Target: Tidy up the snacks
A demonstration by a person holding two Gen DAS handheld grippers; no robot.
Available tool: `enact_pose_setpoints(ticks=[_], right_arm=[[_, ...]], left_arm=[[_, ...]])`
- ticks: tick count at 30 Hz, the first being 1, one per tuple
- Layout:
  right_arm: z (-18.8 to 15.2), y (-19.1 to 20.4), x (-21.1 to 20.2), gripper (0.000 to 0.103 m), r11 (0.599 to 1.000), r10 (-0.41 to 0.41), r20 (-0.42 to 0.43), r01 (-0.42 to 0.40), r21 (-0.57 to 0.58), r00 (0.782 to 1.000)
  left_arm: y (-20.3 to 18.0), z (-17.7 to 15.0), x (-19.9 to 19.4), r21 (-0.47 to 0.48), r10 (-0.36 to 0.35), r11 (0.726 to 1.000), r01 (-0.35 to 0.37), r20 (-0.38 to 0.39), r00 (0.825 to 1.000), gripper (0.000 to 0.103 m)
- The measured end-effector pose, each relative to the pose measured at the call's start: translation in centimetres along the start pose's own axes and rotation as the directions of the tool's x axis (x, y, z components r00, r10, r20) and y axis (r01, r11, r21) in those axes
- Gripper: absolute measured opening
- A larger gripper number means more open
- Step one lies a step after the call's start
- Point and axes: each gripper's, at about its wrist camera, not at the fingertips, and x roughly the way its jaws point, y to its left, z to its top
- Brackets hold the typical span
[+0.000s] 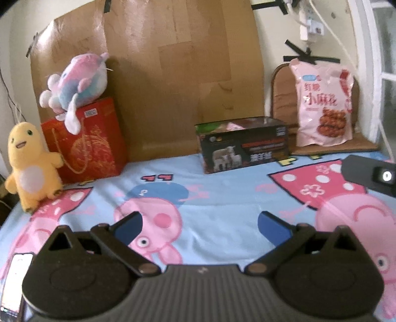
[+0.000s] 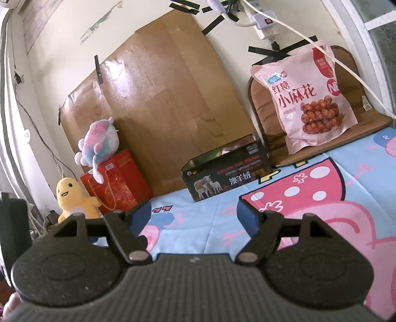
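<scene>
Surface: a bed, covered by a light-blue cartoon-pig bedsheet [image 1: 210,193] with pink pig figures and a pink polka-dot shape.

Item 1: pink snack bag [image 1: 321,104], printed with red Chinese characters and a picture of brown fried twists. Stands upright at the far right, leaning against the back of a brown seat cushion [image 1: 279,99] and resting on its flat part. Same bag in the right wrist view [image 2: 304,99], upper right.

Item 2: dark cardboard box [image 1: 243,146] with a sheep picture on its front, open at the top, something pale pink showing inside. Sits on the sheet at the foot of the wall, just left of the cushion, apart from the bag.

Item 3: red gift bag [image 1: 86,146] with gold pattern and cord handle, far left, against the wall.

Item 4: pink-and-blue plush toy [image 1: 76,81], lying on top of the red gift bag.

Item 5: yellow plush toy [image 1: 31,161], upright, just left of the gift bag, one arm touching its handle cord.

Backdrop: large sheet of brown cardboard [image 1: 173,74] taped to the wall with black tape; white cables and a power strip [image 2: 262,22] above the cushion.

Left gripper [image 1: 200,224]: jaws released, blue pads wide apart, only bedsheet between them, well short of all items.

Right gripper [image 2: 193,213]: jaws released and wide, nothing between them; its black body shows at the right edge of the left wrist view
</scene>
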Motion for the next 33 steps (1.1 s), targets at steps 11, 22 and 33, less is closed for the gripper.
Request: enact_pose_setpoints(ticks=[11, 22, 33], right_arm=[[0.3, 0.5, -0.2, 0.078, 1.0, -0.015, 0.012, 0.015, -0.002, 1.0], [0.6, 0.8, -0.1, 0.08, 1.0, -0.017, 0.014, 0.018, -0.008, 1.0], [0.5, 0.8, 0.2, 0.081, 1.0, -0.027, 0.004, 0.027, -0.003, 1.0]], left_arm=[[0.1, 0.1, -1.2, -0.011, -0.084, 0.996, 0.084, 0.019, 0.996, 0.103], [0.5, 0.4, -1.9, -0.034, -0.182, 0.983, 0.183, 0.021, 0.983, 0.103], [1.0, 0.0, -1.1, -0.052, -0.152, 0.987, 0.151, -0.003, 0.988, 0.103]])
